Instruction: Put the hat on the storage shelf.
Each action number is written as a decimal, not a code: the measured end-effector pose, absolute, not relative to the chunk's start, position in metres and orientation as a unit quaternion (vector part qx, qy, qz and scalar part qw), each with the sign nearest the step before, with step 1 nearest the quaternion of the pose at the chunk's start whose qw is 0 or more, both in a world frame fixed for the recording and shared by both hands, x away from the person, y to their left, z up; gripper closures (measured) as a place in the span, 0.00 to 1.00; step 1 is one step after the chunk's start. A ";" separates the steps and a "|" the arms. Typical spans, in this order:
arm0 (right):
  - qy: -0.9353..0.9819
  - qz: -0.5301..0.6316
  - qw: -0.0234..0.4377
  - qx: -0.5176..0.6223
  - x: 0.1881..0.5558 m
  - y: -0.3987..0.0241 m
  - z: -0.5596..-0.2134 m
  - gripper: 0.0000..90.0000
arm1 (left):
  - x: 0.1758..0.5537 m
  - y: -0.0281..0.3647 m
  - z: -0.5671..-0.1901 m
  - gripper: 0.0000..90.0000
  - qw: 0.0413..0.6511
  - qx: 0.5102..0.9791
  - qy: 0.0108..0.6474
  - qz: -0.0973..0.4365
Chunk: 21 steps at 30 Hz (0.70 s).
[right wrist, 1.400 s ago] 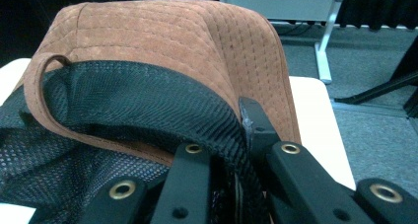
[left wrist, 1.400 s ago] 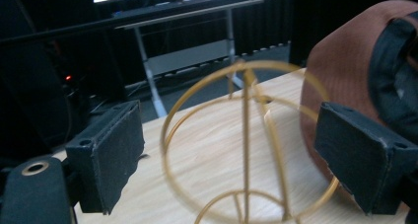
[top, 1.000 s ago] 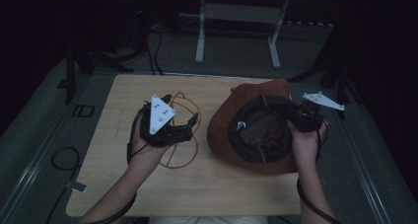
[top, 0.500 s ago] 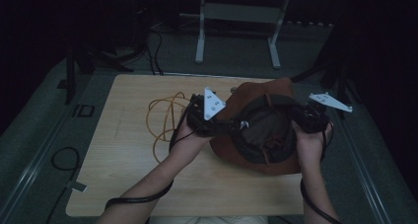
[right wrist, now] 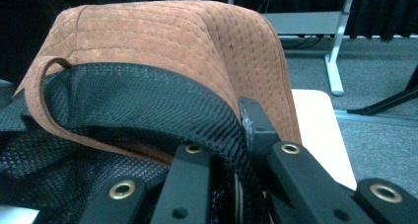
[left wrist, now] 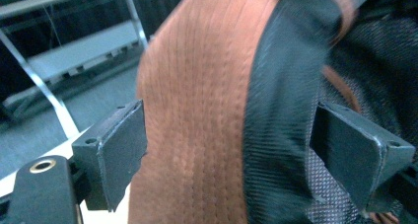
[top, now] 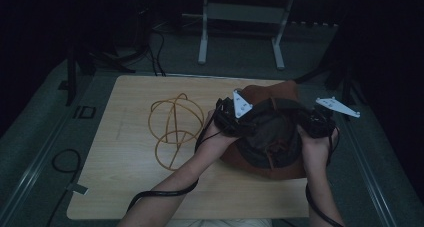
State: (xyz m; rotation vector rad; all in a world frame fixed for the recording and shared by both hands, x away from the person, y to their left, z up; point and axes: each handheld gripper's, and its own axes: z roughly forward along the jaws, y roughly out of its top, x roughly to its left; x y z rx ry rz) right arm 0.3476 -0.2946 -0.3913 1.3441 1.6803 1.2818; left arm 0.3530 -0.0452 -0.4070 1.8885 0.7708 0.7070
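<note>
Both of us on the hat now

Our right hand-held gripper (right wrist: 236, 150) is clamped on the brown hat (top: 272, 137)'s mesh-lined brim, and our left hand-held gripper (left wrist: 226, 150) sits released with the opposite brim between its jaws; the hat's on the bench (top: 125, 187) between them.

My hat (right wrist: 162, 31) looks like matt rust suede, stitched in close rows — its lining (left wrist: 281, 110) is coarse black mesh cloth. The table (top: 130, 97) is pale smooth wood; my jaws are matt black plastic.
</note>
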 end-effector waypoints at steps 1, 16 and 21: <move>0.637 0.486 0.313 0.510 0.347 -0.295 -0.392 0.93 | 0.355 -0.046 -0.409 0.17 0.470 0.773 0.314 0.287; 0.642 0.500 0.298 0.500 0.340 -0.289 -0.397 0.93 | 0.370 -0.062 -0.434 0.40 0.428 0.792 0.331 0.283; 0.645 0.496 0.303 0.496 0.337 -0.287 -0.397 0.93 | 0.373 -0.062 -0.435 0.72 0.416 0.795 0.330 0.294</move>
